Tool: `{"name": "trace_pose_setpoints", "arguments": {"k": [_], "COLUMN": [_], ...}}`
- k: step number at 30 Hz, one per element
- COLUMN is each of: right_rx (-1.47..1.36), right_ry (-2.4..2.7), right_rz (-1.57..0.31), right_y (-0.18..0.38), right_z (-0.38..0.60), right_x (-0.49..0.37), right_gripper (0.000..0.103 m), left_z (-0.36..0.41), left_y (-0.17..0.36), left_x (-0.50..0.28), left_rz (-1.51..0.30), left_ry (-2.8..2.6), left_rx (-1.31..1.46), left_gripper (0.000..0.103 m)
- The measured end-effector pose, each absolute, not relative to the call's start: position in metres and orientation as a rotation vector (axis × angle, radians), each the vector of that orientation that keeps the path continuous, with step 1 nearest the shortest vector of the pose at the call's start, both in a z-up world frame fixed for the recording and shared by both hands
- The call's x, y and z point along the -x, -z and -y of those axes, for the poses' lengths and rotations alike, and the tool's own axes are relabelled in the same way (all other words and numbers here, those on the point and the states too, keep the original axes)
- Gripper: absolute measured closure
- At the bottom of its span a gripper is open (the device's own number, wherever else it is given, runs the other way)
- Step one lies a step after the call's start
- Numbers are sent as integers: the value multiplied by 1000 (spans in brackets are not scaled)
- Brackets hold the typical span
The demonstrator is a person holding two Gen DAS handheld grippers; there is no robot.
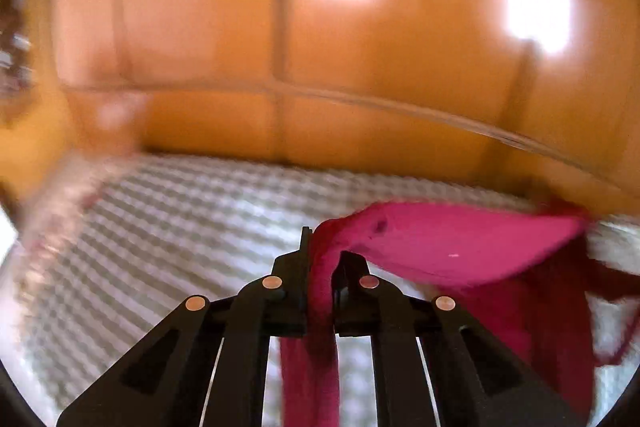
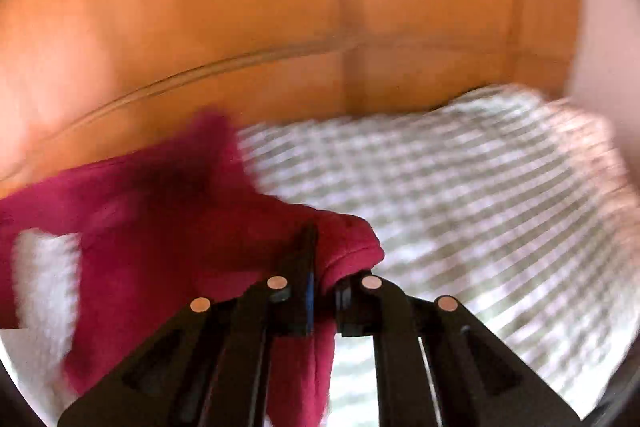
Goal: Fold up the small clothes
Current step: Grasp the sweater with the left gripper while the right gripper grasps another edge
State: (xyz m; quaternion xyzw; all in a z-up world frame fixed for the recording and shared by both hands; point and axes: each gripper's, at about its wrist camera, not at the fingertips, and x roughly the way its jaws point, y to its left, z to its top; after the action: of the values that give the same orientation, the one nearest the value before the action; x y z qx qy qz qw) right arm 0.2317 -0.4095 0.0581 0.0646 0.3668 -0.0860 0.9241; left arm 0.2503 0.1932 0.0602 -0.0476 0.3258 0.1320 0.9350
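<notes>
A small magenta garment (image 1: 460, 251) hangs in the air above a checkered bed cover (image 1: 180, 227). My left gripper (image 1: 322, 259) is shut on one bunched edge of it; cloth runs down between the fingers and stretches off to the right. In the right wrist view, my right gripper (image 2: 326, 267) is shut on another edge of the same garment (image 2: 160, 223), which spreads to the left and droops below. Both views are motion-blurred.
An orange wooden headboard or panel wall (image 1: 320, 47) rises behind the bed. The grey-and-white checkered cover (image 2: 480, 195) spans the bed. A pale wall (image 2: 608, 47) stands at the right edge of the right wrist view.
</notes>
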Motion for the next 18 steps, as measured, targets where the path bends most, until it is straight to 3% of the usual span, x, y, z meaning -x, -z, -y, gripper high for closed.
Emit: {"name": "trace_pose_setpoints", "arguments": {"k": [1, 3, 4, 5, 6, 7, 8, 13, 14, 18], "right_rx": [-137, -186, -215, -228, -234, -221, -205, -204, -240, -298], "right_ry": [220, 239, 238, 247, 275, 300, 298, 285, 234, 45], "right_rz": [-741, -744, -753, -759, -751, -711, -669, -725, -732, -809], "right_y": [-60, -59, -55, -54, -51, -51, -56, -44, -42, -30], "right_z": [425, 449, 457, 460, 462, 462, 460, 459, 457, 432], "right_x": [-239, -253, -258, -257, -252, -242, -227, -198, -188, -143], "right_gripper": [94, 73, 69, 55, 25, 9, 2, 2, 2, 4], "left_z": [-195, -197, -197, -197, -198, -194, -192, -175, -164, -124], "left_y": [-61, -61, -62, -64, -65, -64, -61, -26, -12, 34], "left_x": [-262, -276, -277, -272, -266, -255, -248, -203, -189, -144], "left_rz": [-673, -695, -691, -662, -635, -622, -631, -734, -772, -888], "left_ry": [-336, -375, -385, -407, -415, -395, -375, -185, -98, 165], "left_rx": [66, 65, 84, 95, 102, 111, 110, 202, 228, 398], "left_gripper": [94, 66, 35, 21, 21, 21, 20, 22, 29, 36]}}
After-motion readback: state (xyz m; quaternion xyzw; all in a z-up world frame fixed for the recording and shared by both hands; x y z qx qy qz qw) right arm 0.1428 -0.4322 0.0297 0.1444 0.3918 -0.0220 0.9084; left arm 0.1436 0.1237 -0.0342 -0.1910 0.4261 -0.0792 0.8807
